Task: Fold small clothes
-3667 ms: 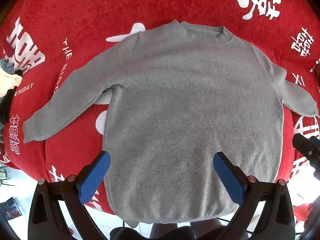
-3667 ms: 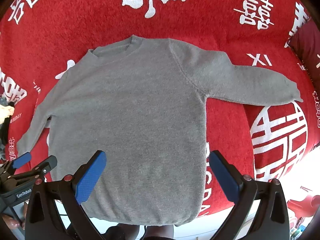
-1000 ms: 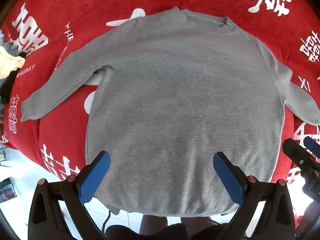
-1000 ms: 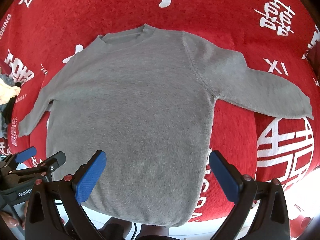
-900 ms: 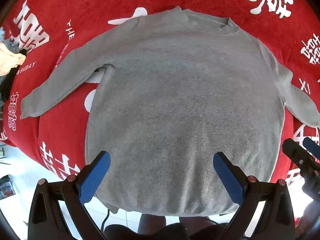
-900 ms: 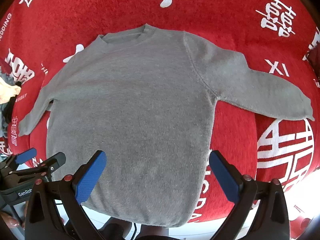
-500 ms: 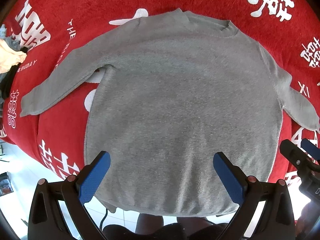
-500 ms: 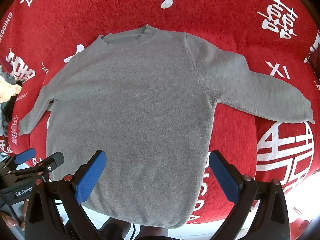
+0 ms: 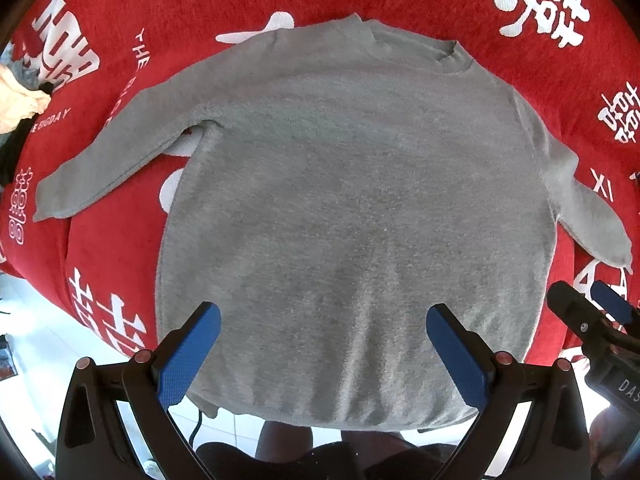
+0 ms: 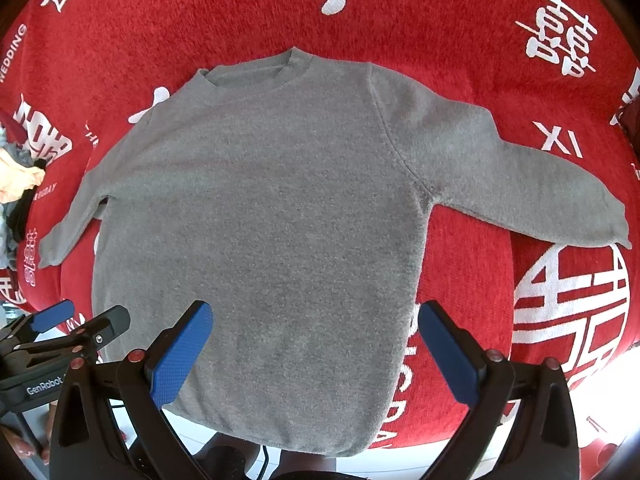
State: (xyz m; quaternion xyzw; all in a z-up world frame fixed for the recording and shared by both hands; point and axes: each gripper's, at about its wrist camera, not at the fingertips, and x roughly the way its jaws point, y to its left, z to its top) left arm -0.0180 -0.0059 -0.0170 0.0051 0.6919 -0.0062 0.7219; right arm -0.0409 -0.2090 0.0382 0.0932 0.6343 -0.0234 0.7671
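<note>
Both pairs of blue fingers stand wide apart and hold nothing: our left gripper (image 9: 322, 330) hovers over the near hem, and our right gripper (image 10: 314, 326) hovers beside it, over the near right part of the same garment.

Below us the grey sweater (image 9: 352, 208) lies flat and face up, its neckline (image 10: 256, 74) at the far side and its hem (image 9: 340, 420) at the near edge, where it hangs a little over the front of the surface. One sleeve (image 9: 120, 156) runs out to the left and the other sleeve (image 10: 520, 184) runs out to the right, both fully spread. We see no crease or fold in it.

We judge the laying-out done and the folding itself not yet begun: the sleeves have to come in over the body, then the body has to be doubled.

Under the sweater is a red blanket (image 10: 400, 20) with white characters. At its far left edge sits a small pile of other clothes (image 9: 20, 100), well apart from the sweater, perhaps waiting their turn.
</note>
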